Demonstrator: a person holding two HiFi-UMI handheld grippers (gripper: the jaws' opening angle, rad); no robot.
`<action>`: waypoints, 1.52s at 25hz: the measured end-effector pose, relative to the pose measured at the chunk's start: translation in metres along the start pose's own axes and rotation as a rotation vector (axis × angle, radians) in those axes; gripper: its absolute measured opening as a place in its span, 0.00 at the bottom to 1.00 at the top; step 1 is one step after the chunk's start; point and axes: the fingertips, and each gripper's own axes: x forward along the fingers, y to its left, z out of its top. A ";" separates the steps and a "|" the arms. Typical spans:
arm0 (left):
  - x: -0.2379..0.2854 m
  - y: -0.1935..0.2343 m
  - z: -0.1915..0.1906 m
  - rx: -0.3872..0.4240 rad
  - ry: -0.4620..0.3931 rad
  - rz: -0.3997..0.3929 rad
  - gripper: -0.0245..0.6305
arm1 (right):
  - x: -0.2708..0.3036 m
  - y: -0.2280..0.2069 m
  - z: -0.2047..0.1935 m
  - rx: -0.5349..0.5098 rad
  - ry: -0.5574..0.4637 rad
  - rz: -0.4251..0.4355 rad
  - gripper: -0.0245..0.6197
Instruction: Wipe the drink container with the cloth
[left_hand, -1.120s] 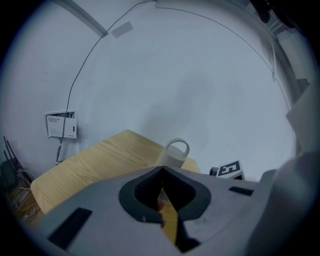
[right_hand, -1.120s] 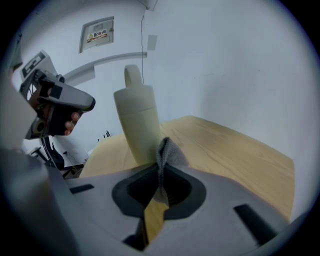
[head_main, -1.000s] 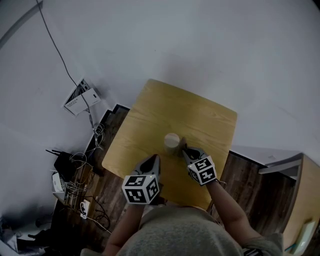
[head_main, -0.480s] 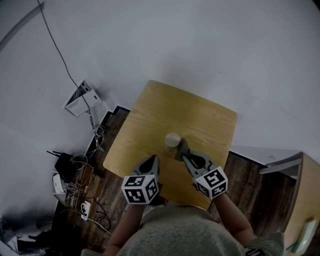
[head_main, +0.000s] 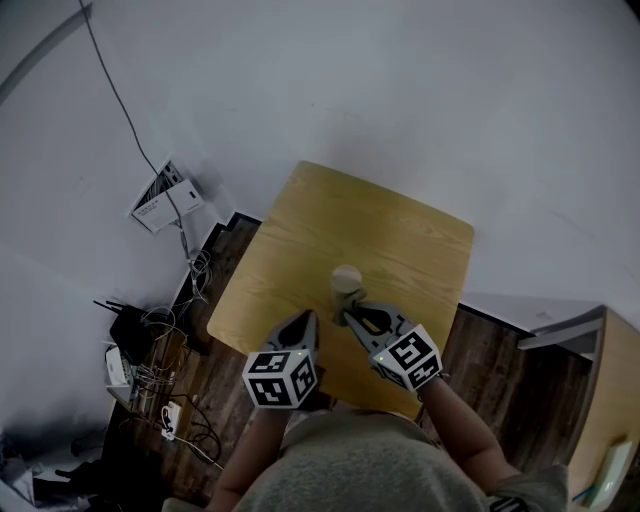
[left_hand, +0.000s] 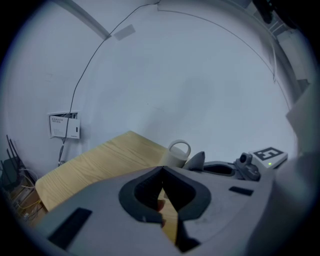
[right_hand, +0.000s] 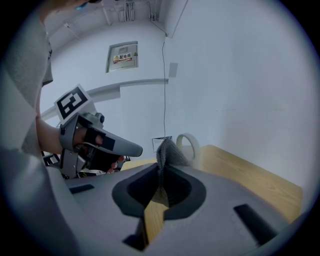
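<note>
A pale drink cup (head_main: 346, 280) stands upright near the front of the small wooden table (head_main: 380, 225). My right gripper (head_main: 351, 317) is shut on a grey cloth (head_main: 349, 306), just in front of the cup's base. In the right gripper view the cloth (right_hand: 167, 151) sticks up from the shut jaws (right_hand: 161, 172), with the cup (right_hand: 194, 148) right behind it; I cannot tell whether they touch. My left gripper (head_main: 306, 319) hovers to the left of the cup, apart from it. Its jaws (left_hand: 161, 172) are shut with nothing between them. The cup (left_hand: 176, 154) also shows in the left gripper view.
The table stands against a white wall. On the dark wooden floor to the left lie tangled cables and a router (head_main: 135, 330). A white box (head_main: 162, 197) hangs low on the wall. A light wooden cabinet (head_main: 612, 385) stands at the right.
My right gripper drew back from the cup with the cloth, then swung left to just in front of the cup's base. The left gripper has hardly moved.
</note>
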 end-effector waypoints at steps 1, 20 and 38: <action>0.000 0.000 0.000 0.000 0.000 0.001 0.04 | 0.004 0.001 0.000 -0.006 0.003 0.006 0.06; -0.003 0.005 -0.003 -0.032 -0.001 0.013 0.04 | 0.052 -0.001 -0.062 0.036 0.153 -0.001 0.06; -0.010 0.014 -0.007 -0.039 -0.003 0.036 0.04 | 0.068 0.003 -0.088 0.074 0.200 -0.018 0.06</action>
